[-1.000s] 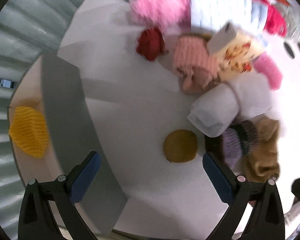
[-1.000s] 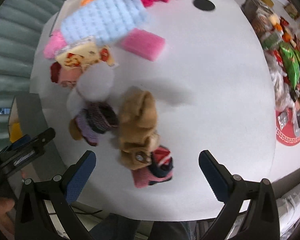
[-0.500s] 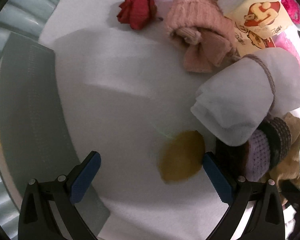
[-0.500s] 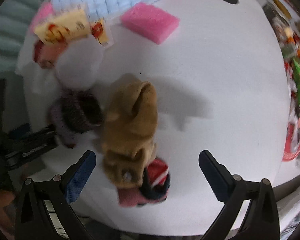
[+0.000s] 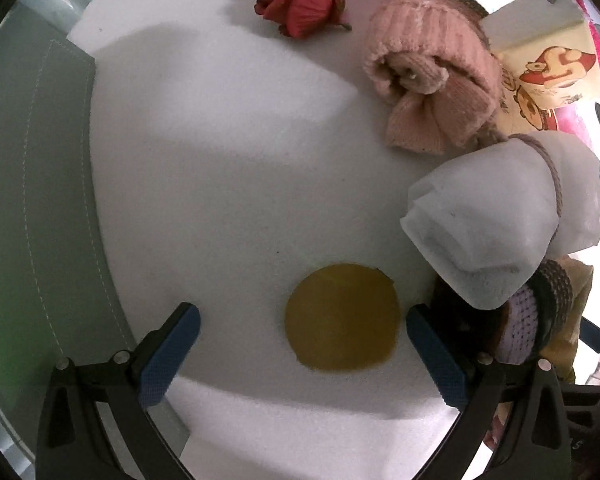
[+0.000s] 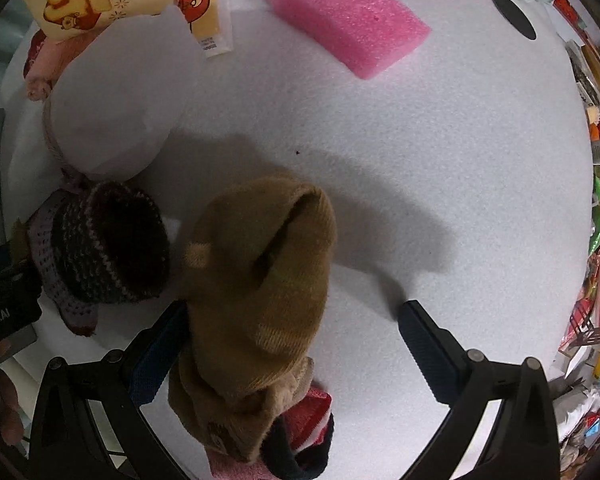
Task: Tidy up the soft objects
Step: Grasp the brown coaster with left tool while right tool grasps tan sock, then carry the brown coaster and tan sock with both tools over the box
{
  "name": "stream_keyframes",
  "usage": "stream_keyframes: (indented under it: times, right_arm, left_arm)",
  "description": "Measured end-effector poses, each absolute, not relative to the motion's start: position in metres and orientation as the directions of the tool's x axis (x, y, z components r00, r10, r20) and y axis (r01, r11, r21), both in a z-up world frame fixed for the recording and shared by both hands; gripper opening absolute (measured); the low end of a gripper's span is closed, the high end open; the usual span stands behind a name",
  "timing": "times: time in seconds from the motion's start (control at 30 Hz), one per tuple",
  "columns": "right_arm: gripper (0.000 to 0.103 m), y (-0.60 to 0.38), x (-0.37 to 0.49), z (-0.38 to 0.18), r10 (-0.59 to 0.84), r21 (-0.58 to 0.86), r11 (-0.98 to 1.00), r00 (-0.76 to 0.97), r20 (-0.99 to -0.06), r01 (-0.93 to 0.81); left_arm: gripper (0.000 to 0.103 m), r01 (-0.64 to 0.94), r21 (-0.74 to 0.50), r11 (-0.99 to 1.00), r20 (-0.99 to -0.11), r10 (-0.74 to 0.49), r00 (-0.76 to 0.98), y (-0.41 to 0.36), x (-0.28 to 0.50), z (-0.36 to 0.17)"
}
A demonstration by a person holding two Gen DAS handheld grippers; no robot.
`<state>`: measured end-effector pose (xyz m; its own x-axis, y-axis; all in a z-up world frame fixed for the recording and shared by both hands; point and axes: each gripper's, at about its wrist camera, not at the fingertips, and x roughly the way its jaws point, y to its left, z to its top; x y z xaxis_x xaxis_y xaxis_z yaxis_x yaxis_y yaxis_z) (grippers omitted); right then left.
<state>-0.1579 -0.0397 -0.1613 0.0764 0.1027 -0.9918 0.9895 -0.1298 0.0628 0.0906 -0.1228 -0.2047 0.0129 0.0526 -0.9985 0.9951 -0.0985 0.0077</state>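
left gripper (image 5: pixel 302 330) wide around mustard disc (image 5: pixel 342 317); right gripper (image 6: pixel 292 326) wide, brown sock (image 6: pixel 260 280) seemingly touching one finger.

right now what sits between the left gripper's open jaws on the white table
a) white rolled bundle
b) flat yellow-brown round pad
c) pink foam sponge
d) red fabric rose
b: in the left wrist view the flat yellow-brown round pad lies on the white table between the open jaws of the left gripper, nearer the right jaw.
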Motion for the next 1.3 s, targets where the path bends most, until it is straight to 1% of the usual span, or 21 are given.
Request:
stream_keyframes:
  times: [0.07, 0.13, 0.2, 0.23, 0.27, 0.3, 0.33, 0.37, 0.4, 0.43, 0.47, 0.67, 0.87, 1.03, 1.2, 1.3]
  right_arm:
    - [0.103, -0.040, -0.159, -0.162, 0.115, 0.062, -0.128, 0.077, -0.990, 0.990]
    - [0.103, -0.044, -0.159, -0.163, 0.134, 0.066, -0.127, 0.083, -0.987, 0.990]
    - [0.100, -0.054, -0.148, -0.164, 0.133, 0.069, -0.141, 0.088, -0.987, 0.988]
    - [0.098, -0.053, -0.148, -0.162, 0.125, 0.072, -0.143, 0.090, -0.988, 0.987]
    - [0.092, -0.053, -0.148, -0.159, 0.115, 0.074, -0.141, 0.091, -0.989, 0.987]
    - [0.084, -0.053, -0.147, -0.157, 0.101, 0.080, -0.131, 0.094, -0.991, 0.988]
    - [0.078, -0.053, -0.145, -0.154, 0.091, 0.086, -0.121, 0.097, -0.991, 0.989]
    - [0.064, -0.053, -0.143, -0.151, 0.081, 0.095, -0.108, 0.104, -0.991, 0.990]
    - [0.040, -0.054, -0.140, -0.147, 0.069, 0.120, -0.093, 0.127, -0.990, 0.988]
    - [0.027, -0.054, -0.139, -0.146, 0.070, 0.140, -0.089, 0.146, -0.987, 0.986]
    - [0.016, -0.055, -0.138, -0.145, 0.077, 0.159, -0.092, 0.167, -0.983, 0.983]
    - [0.014, -0.050, -0.145, -0.125, 0.033, 0.181, -0.116, 0.186, -0.982, 0.977]
    - [0.014, -0.049, -0.173, -0.090, -0.013, 0.221, -0.178, 0.222, -0.975, 0.959]
    - [0.014, -0.047, -0.190, -0.080, -0.028, 0.240, -0.222, 0.240, -0.970, 0.945]
    - [0.014, -0.025, -0.185, -0.070, -0.043, 0.235, -0.224, 0.232, -0.972, 0.946]
    - [0.014, -0.021, -0.176, -0.065, -0.053, 0.243, -0.238, 0.237, -0.970, 0.940]
  left_arm:
    - [0.103, 0.993, 0.017, -0.114, -0.998, 0.056, 0.023, -0.139, 0.085, -0.206]
    - [0.103, 0.987, 0.047, -0.153, -0.998, 0.030, 0.052, -0.141, 0.076, -0.202]
    - [0.102, 0.977, 0.073, -0.198, -0.997, 0.009, 0.076, -0.139, 0.069, -0.200]
    - [0.095, 0.977, 0.060, -0.204, -0.998, 0.007, 0.063, -0.138, 0.068, -0.198]
    - [0.082, 0.979, 0.029, -0.204, -0.999, 0.013, 0.032, -0.138, 0.067, -0.196]
    - [0.079, 0.980, 0.003, -0.201, -1.000, 0.020, 0.008, -0.138, 0.066, -0.194]
    - [0.070, 0.978, 0.001, -0.207, -1.000, 0.018, 0.005, -0.138, 0.064, -0.192]
    - [0.061, 0.976, 0.000, -0.216, -1.000, 0.015, 0.003, -0.138, 0.062, -0.190]
    - [0.055, 0.973, 0.001, -0.230, -1.000, 0.010, 0.003, -0.138, 0.059, -0.188]
    - [0.050, 0.971, -0.004, -0.239, -1.000, 0.013, -0.001, -0.139, 0.057, -0.186]
    - [0.050, 0.970, -0.023, -0.241, -1.000, 0.027, -0.017, -0.139, 0.057, -0.186]
    - [0.050, 0.971, -0.057, -0.231, -0.998, 0.029, -0.052, -0.136, 0.072, -0.176]
    - [0.050, 0.969, -0.100, -0.224, -0.995, 0.016, -0.098, -0.131, 0.094, -0.148]
    - [0.050, 0.958, -0.107, -0.266, -0.993, -0.013, -0.115, -0.120, 0.080, -0.125]
    - [0.050, 0.951, -0.129, -0.282, -0.989, -0.033, -0.144, -0.098, 0.062, -0.109]
    - [0.050, 0.945, -0.147, -0.292, -0.985, -0.048, -0.168, -0.095, 0.066, -0.099]
